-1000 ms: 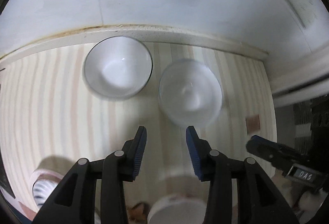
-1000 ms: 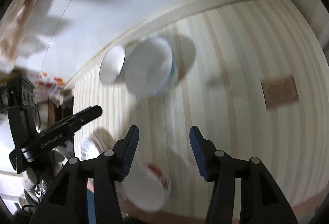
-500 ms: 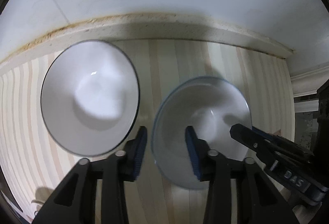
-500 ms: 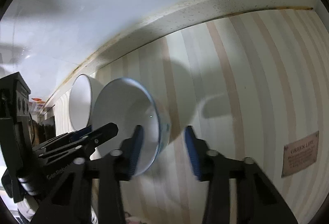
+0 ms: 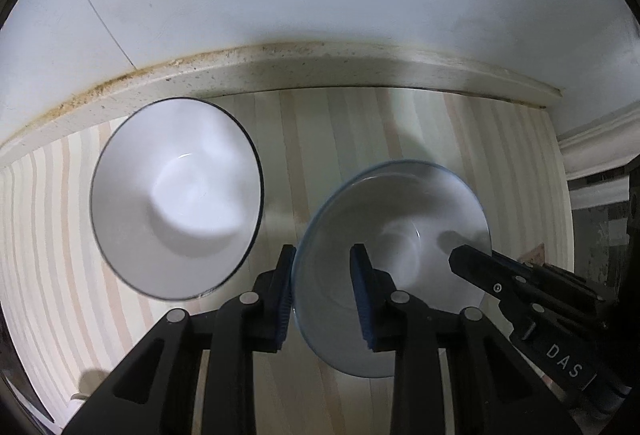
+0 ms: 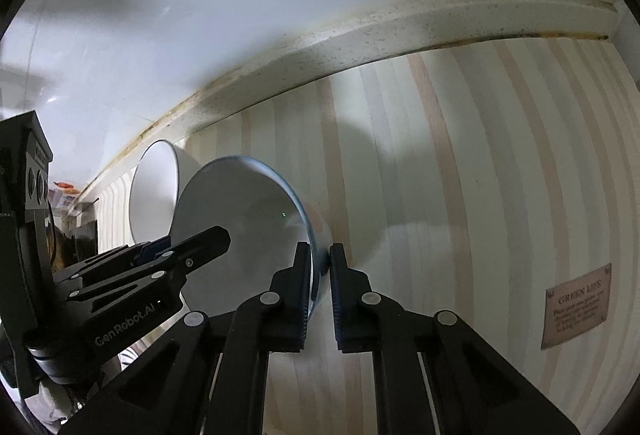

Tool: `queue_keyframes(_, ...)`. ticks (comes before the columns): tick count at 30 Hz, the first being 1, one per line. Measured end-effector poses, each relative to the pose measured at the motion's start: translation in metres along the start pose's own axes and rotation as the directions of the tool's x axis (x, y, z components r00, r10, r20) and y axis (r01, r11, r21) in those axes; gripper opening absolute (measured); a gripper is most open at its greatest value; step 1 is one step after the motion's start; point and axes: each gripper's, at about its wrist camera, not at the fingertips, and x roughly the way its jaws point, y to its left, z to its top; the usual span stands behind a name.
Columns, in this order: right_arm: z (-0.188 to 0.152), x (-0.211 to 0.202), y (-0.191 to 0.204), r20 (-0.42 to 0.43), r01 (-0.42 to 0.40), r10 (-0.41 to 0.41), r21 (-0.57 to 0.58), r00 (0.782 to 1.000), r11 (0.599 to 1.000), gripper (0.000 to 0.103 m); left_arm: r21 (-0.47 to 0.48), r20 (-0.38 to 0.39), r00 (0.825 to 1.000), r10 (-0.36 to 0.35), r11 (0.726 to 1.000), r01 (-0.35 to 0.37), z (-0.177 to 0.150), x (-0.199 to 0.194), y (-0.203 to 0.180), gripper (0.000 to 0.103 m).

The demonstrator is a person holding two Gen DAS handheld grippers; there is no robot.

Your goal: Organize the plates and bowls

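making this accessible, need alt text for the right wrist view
The right gripper pinches the rim of a blue-rimmed bowl on a striped tabletop, near a white wall. The left gripper reaches into the bowl; a dark-rimmed white bowl sits behind.

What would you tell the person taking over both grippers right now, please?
Right tongs: shut on the right rim of the blue-rimmed bowl, one finger inside, one outside.
Left tongs: open, straddling the same bowl's left rim, not clamped.
Dark-rimmed white bowl: on the striped mat to the left of it, near the back ledge, apart from the other bowl.
Done: one bowl gripped.
Left: probably nest the blue-rimmed bowl into the dark-rimmed one; nothing stacked yet.
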Motion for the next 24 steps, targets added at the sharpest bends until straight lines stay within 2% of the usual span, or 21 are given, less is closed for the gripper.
queue_keyframes(7, -0.024, -0.032, 0.008, 0.027, -0.01, 0.01, 0.002, 1.0, 1.0, 0.011, 0.063, 0.046, 0.999, -0.006, 0.998, 0.003, -0.025, -0.041, -0.004, 0.025)
queue_keyframes(17, -0.091, -0.085, 0.02, 0.049, -0.028, 0.027, 0.011, 0.998, 1.0, 0.011, 0.143, 0.083, 0.996, -0.028, 0.99, 0.016, -0.075, -0.098, -0.01, 0.025)
queue_keyframes(24, -0.144, -0.104, 0.025, 0.044, -0.045, 0.043, 0.033, 0.998, 0.998, 0.011, 0.183, 0.034, 0.999, -0.029, 0.983, 0.022, -0.124, -0.102, -0.01, 0.025)
